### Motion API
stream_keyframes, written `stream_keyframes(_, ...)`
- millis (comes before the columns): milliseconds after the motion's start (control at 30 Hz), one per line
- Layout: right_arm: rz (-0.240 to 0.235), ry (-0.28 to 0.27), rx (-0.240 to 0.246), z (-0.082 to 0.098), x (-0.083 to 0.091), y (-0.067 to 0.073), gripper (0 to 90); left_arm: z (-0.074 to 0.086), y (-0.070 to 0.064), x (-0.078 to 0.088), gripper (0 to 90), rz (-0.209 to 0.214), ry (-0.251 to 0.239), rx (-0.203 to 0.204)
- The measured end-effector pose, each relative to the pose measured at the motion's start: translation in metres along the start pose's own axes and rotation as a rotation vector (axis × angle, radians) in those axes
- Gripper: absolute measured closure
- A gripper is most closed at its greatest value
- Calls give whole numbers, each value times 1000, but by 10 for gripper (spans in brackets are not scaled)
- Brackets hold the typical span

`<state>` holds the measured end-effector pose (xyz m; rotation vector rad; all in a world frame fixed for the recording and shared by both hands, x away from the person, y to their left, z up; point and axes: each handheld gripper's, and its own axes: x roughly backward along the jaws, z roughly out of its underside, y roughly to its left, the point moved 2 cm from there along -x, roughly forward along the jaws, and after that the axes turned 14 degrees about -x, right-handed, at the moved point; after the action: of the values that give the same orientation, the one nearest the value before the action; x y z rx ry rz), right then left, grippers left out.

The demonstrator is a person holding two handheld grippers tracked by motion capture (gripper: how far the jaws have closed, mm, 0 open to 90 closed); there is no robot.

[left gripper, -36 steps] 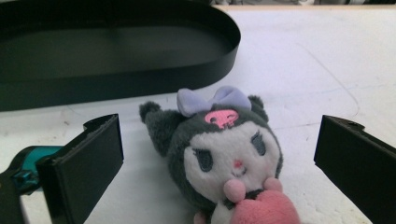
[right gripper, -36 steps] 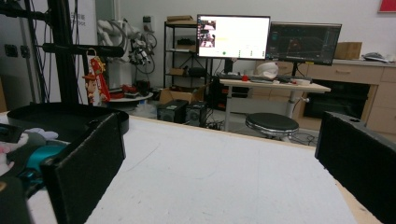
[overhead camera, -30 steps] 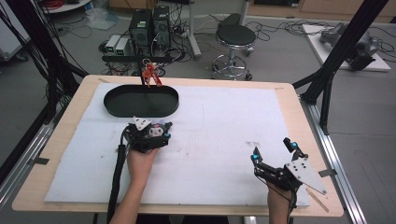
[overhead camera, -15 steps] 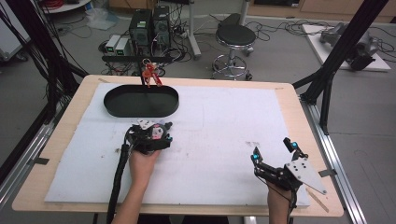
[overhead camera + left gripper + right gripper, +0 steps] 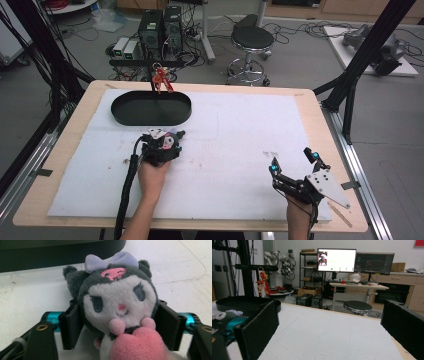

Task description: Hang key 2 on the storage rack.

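Left gripper view: my fingers (image 5: 72, 327) have just been closing around the plush toy (image 5: 117, 302). The right gripper (image 5: 295, 167) is idling wide open, empty. I'm judging lifting into the black tray (image 5: 125, 117) remains.

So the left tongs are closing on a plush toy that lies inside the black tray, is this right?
Not quite. The plush toy lies on the white mat, in front of the black tray, not inside it. The left tongs have just been closing on its head, as the left gripper view shows.

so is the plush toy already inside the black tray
No, the plush toy sits on the white mat between the left gripper's fingers, in front of the black tray.
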<state>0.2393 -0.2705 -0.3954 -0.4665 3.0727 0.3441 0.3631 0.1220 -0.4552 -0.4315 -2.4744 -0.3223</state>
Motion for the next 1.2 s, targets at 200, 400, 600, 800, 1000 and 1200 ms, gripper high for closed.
stream_keyframes(200,-1,-4,6,0,0,0,8,0,-1,2,409,14,-10,-35)
stream_keyframes(400,4,-5,3,0,0,-1,8,-3,0,9,418,28,-53,-38)
stream_keyframes(600,4,-5,-1,0,1,-2,8,-8,5,23,418,51,-124,-31)
stream_keyframes(800,2,-5,-1,0,0,-1,8,-12,10,40,420,26,-208,-53)
stream_keyframes(1000,0,-2,4,0,0,0,8,-14,16,50,422,8,-241,-61)
stream_keyframes(1200,0,3,4,1,-1,0,8,-17,27,63,424,-14,-282,-58)
